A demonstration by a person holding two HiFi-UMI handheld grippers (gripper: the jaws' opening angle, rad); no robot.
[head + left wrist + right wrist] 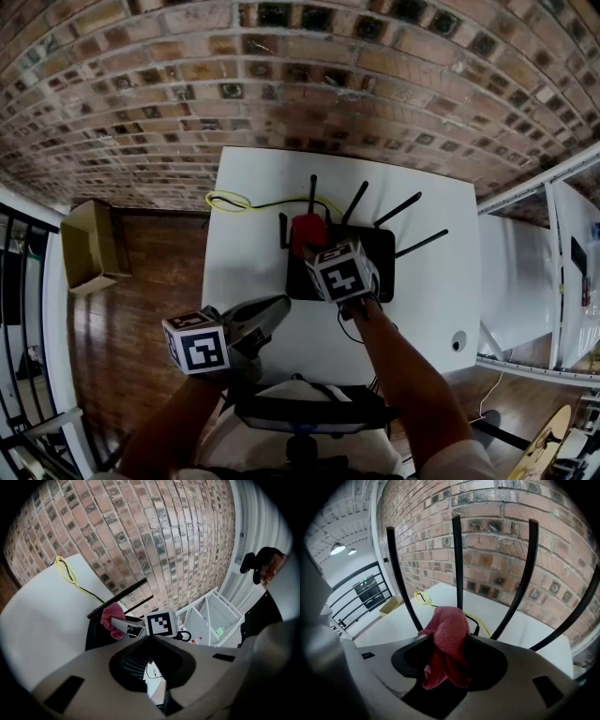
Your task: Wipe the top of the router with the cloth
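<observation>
The right gripper (311,246), above the router (386,264), has jaws apart with the cloth (447,639) seemingly loose between them, while the left gripper (279,306), jaws together, hovers at the near edge of the table (251,234), bare top ahead.

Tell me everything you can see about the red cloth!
The red cloth looks soft and fuzzy, like terry. It is scrunched into an upright lump, not spread flat, on top of the black router near its antennas. It stands between the parted jaws of the right hand-held gripper, which look wider than it, so they do not seem to squeeze it.
</observation>
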